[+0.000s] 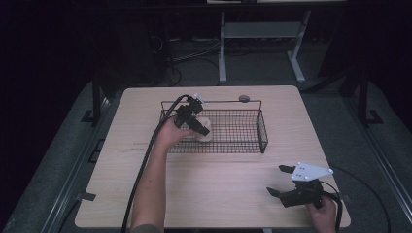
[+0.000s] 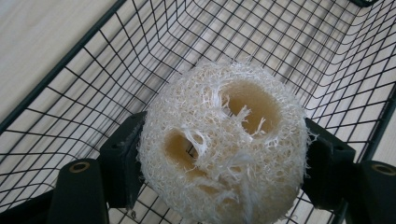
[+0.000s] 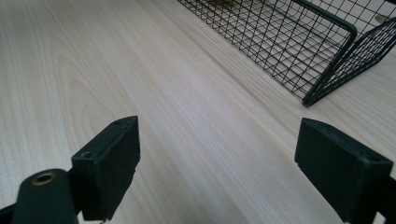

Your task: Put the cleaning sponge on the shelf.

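A pale, fibrous loofah sponge [image 2: 224, 144] with two round holes sits between the jaws of my left gripper [image 2: 224, 161], which is shut on it. In the high view the left gripper [image 1: 201, 132] holds the loofah [image 1: 205, 135] inside the left part of the black wire basket [image 1: 262, 131]. I cannot tell whether the loofah touches the basket floor. My right gripper [image 1: 280, 180] rests low over the table's front right, open, with nothing between its jaws. The right gripper [image 3: 219, 163] looks across bare wood toward the basket's corner [image 3: 327, 70].
The basket stands on a light wooden table [image 1: 214, 194], toward its back half. A small round object [image 1: 244, 98] lies behind the basket's rear rim. Black cables trail from both grippers. Desk legs and cables stand on the floor beyond the table.
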